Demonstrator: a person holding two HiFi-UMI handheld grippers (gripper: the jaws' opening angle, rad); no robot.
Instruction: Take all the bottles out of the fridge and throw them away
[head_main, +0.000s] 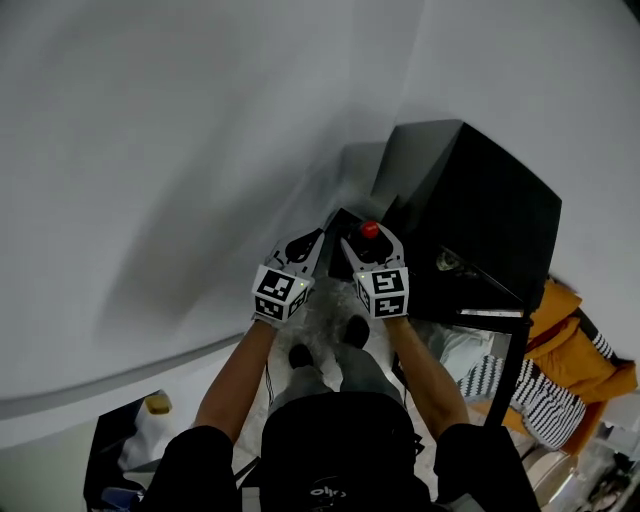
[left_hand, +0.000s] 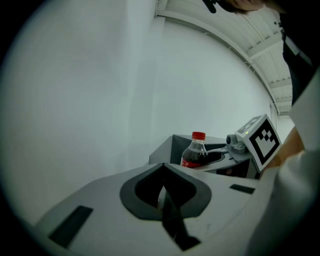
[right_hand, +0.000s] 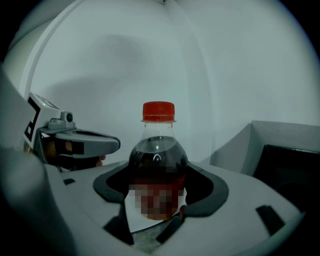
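- A plain white wall (head_main: 180, 150) fills the left and far side of the head view.
- Low at the near left stands a dark box (head_main: 100, 450) with something white and a small yellowish object (head_main: 157, 403) in it; what they are cannot be told.
- The left gripper (head_main: 312, 240) is held out in front of the person, just left of the other one. In its own view the two jaws are pressed together at (left_hand: 162, 187) with nothing between them.
- The right gripper (head_main: 372, 245) is level with it and close beside it, the two apart. Its jaws pinch the bottle (right_hand: 158, 160) around the lower body, with a pad against each side.
- The bottle stands upright in that grip, out of the fridge and in the air. It is clear plastic with dark drink up to the shoulder and a red cap (head_main: 370, 230). The left gripper view shows it (left_hand: 196, 150) to the right, past that gripper's tips.
- The black fridge (head_main: 480, 220) stands just right of the right gripper, beyond the bottle.
- At the near right lie an orange garment (head_main: 575, 345) and a striped cloth (head_main: 530, 395).
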